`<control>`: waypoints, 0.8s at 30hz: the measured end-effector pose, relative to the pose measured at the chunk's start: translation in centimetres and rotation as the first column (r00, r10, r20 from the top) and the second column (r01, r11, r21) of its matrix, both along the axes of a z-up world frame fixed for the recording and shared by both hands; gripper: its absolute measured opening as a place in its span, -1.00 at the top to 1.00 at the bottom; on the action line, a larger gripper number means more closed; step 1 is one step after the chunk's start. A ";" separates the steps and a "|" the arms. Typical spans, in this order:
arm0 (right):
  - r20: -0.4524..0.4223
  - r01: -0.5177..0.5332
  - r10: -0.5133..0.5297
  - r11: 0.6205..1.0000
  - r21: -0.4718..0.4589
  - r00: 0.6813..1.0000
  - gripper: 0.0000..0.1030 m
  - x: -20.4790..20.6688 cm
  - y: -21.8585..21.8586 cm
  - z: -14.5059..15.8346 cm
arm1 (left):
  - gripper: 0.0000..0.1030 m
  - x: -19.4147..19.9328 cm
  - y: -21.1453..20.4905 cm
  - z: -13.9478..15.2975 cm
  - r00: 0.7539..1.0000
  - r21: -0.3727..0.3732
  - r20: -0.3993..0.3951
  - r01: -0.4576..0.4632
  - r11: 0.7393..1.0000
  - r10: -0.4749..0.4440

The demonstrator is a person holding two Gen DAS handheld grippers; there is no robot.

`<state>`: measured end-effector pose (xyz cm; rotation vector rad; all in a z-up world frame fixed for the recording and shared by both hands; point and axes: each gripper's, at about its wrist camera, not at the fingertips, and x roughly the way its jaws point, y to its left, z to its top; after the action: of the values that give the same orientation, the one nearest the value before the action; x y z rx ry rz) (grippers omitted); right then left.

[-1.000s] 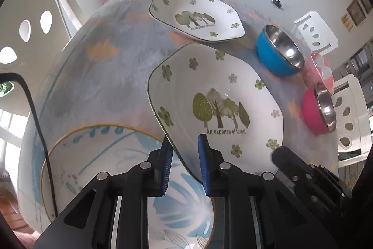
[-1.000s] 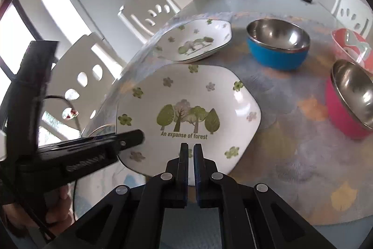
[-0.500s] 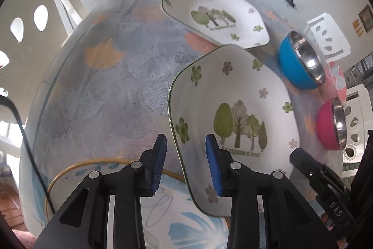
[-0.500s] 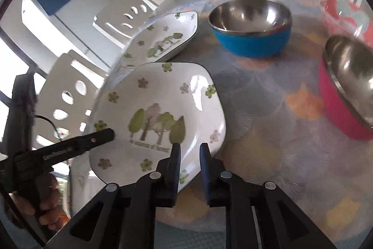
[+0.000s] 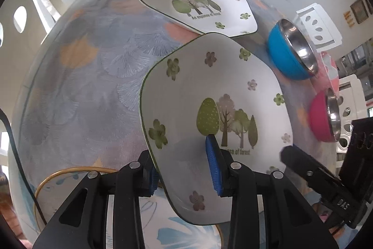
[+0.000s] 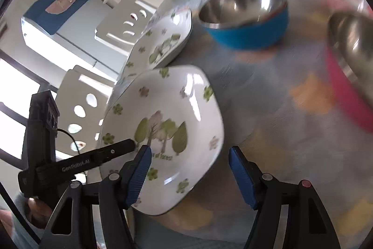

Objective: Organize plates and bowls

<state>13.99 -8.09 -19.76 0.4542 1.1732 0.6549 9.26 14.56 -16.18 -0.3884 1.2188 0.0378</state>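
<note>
Straddling forest plate (image 5: 209, 95) rim, left gripper (image 5: 184, 169) spread | right gripper (image 6: 190, 173) released | blue-leaf plate (image 5: 181, 232) only in left view

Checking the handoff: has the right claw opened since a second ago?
Yes. The right claw was shut at the near plate's edge; now its fingers stand wide apart, while the blue bowl stays put.

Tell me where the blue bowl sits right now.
The blue bowl stands on the table at the right of the left wrist view, just right of the far forest plate and beyond the pink bowl.
</note>
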 end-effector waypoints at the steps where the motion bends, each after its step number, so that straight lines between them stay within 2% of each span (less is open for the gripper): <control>1: -0.011 -0.007 0.007 1.000 0.015 1.000 -0.31 0.1 0.2 -0.5 | 0.37 0.0 0.0 -0.1 1.000 -0.011 0.002 -0.003 1.000 0.003; 3: 0.010 -0.014 0.013 0.998 0.056 1.000 -0.31 0.2 0.5 -1.2 | 0.38 -0.1 0.0 -0.1 1.000 -0.017 0.007 -0.016 1.000 0.016; 4: 0.049 -0.021 0.018 0.998 0.053 0.999 -0.31 0.1 0.8 -1.2 | 0.38 -0.1 0.0 -0.1 1.000 -0.020 0.002 -0.017 1.000 0.018; 10: 0.146 -0.019 0.018 1.000 0.011 0.989 -0.29 0.2 2.4 -1.1 | 0.34 -0.5 0.0 -0.1 0.999 -0.005 0.024 -0.036 0.999 0.036; 13: 0.218 0.025 -0.010 0.997 -0.067 0.976 0.00 -0.5 2.9 -1.0 | 0.32 -0.7 0.0 0.1 0.998 0.014 0.041 -0.052 0.999 0.051; 14: 0.246 0.034 -0.007 0.994 -0.103 0.969 0.14 -0.8 3.1 -1.0 | 0.30 -0.8 -0.1 0.1 0.997 0.025 0.051 -0.057 0.998 0.056; 16: 0.298 0.039 0.014 0.985 -0.170 0.955 0.28 -1.3 3.5 -0.9 | 0.30 -1.1 -0.3 0.3 0.993 0.057 0.092 -0.078 0.995 0.072; 19: 0.305 0.002 0.055 0.983 -0.182 0.951 0.36 -1.4 3.8 -0.6 | 0.31 -1.9 -0.6 0.4 0.987 0.072 0.129 -0.102 0.992 0.092; 21: 0.289 0.006 0.049 0.983 -0.185 0.956 0.36 -1.3 3.7 -0.5 | 0.30 -2.4 -1.4 0.8 0.988 0.126 0.145 -0.078 0.989 0.059; 24: 0.300 0.028 0.033 0.980 -0.196 0.953 0.38 -2.0 3.1 -0.2 | 0.31 -3.3 -2.4 1.4 0.988 0.150 0.153 -0.006 0.989 -0.017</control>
<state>11.96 -4.96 -19.95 0.1745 0.9352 0.5789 5.99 12.20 -14.76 -0.2510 1.0567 0.0930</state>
